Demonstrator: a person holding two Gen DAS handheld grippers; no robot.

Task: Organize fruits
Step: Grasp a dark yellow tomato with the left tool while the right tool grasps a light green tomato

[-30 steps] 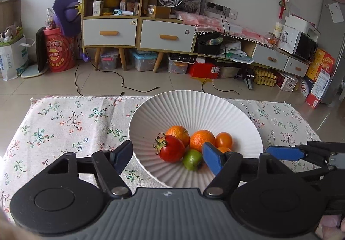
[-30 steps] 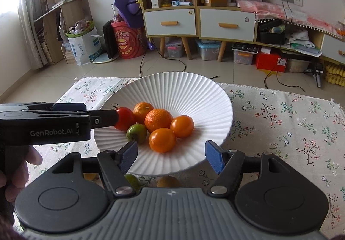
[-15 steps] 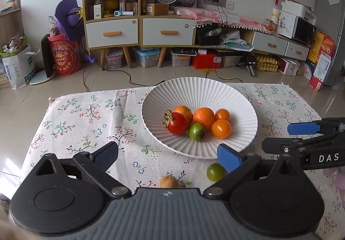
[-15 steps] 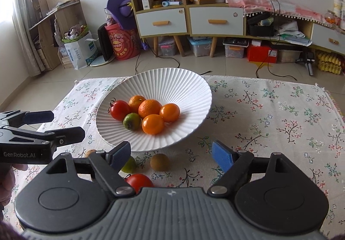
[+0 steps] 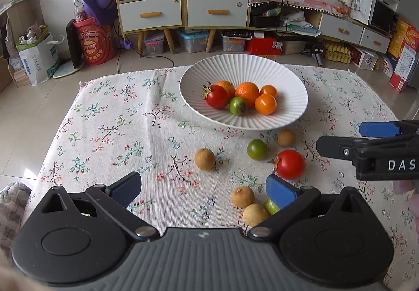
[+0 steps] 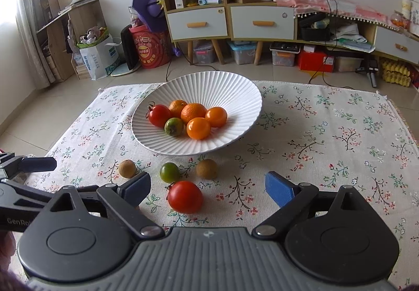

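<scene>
Nearest my left hand-held gripper (image 5: pixel 203 190), jaws released and empty: two tan round longans (image 5: pixel 242 196) on the floral-cloth desk (image 5: pixel 110 134). Before my right hand-held gripper (image 6: pixel 208 183), likewise released: one loose red tomato (image 6: pixel 185 197). Beyond: one small green tomato (image 6: pixel 169 172), two more brown longans (image 6: pixel 207 168). Farthest: white ribbed ceramic bowl (image 6: pixel 235 97) containing four oranges (image 6: pixel 193 112), one red tomato, one green fruit.
</scene>
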